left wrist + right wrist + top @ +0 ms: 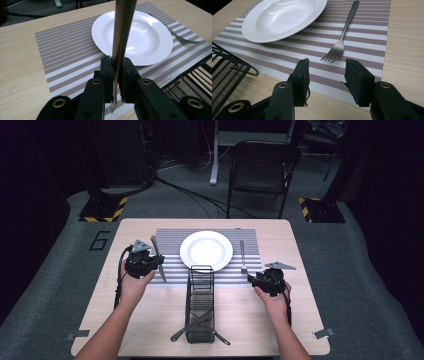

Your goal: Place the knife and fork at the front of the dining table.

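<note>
My left gripper (pixel 148 263) (pixel 117 68) is shut on a silver knife (pixel 158 260) (pixel 123 32). It holds the knife tilted above the left part of the striped placemat (pixel 170 245) (pixel 65 57), left of the white plate (pixel 206 250) (pixel 132 37). The knife's thin end pokes out below the jaws. A fork (pixel 242 256) (pixel 343 37) lies on the placemat right of the plate, tines toward me. My right gripper (pixel 257 279) (pixel 327 68) stands open just short of the tines, with nothing between its fingers.
A black wire basket (pixel 200 302) (pixel 197 80) (pixel 224 72) stands lengthwise in front of the plate, with crossed utensils (pixel 200 325) at its near end. A folding chair (pixel 262 170) stands beyond the table's far edge.
</note>
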Action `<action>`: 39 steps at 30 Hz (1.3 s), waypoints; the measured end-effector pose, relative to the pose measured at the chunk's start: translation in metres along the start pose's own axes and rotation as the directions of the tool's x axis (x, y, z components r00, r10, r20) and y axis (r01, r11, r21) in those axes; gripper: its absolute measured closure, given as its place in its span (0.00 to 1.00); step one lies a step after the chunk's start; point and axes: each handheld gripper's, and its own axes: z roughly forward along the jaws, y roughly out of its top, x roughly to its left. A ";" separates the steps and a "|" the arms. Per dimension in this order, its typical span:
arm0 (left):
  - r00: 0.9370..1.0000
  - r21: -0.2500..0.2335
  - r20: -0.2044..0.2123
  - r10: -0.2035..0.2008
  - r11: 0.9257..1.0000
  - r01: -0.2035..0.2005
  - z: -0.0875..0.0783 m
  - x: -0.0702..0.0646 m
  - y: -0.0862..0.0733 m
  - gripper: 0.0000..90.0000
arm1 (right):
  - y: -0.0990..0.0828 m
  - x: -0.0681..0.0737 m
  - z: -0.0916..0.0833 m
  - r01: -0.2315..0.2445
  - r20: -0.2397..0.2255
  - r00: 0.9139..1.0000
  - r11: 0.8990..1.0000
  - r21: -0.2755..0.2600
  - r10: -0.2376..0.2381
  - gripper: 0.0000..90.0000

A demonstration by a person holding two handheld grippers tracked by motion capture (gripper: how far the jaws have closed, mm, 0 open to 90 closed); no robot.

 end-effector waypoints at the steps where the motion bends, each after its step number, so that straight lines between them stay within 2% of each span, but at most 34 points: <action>1: 1.000 0.001 -0.003 -0.002 1.000 0.002 0.000 0.001 -0.001 0.91 | 0.000 0.000 0.000 0.001 0.000 1.000 1.000 0.000 -0.001 0.60; 10: 0.999 0.003 -0.036 -0.007 1.000 0.007 0.002 0.009 -0.007 0.91 | 0.000 0.001 0.001 0.001 -0.003 1.000 1.000 0.004 -0.001 0.60; 18: 0.999 -0.007 -0.042 -0.016 1.000 0.015 0.008 0.010 -0.007 0.91 | -0.001 0.001 0.001 -0.004 -0.002 1.000 1.000 0.002 0.004 0.60; 26: 0.997 -0.030 -0.047 -0.056 0.998 0.055 0.018 0.013 -0.005 0.91 | -0.001 0.001 0.002 -0.001 -0.004 1.000 1.000 0.003 0.001 0.60; 27: 0.996 -0.037 -0.048 -0.075 0.997 0.073 0.019 0.013 -0.005 0.91 | -0.001 0.001 0.002 -0.002 -0.005 1.000 1.000 0.003 0.002 0.60; 33: 0.996 -0.044 -0.061 -0.070 0.997 0.067 0.026 0.014 -0.003 0.91 | -0.001 -0.001 0.002 -0.008 -0.006 1.000 1.000 0.000 0.008 0.60; 39: 0.993 -0.069 -0.082 -0.087 0.994 0.082 0.032 0.012 -0.004 0.91 | -0.001 -0.001 0.001 -0.015 -0.012 1.000 1.000 -0.004 0.015 0.60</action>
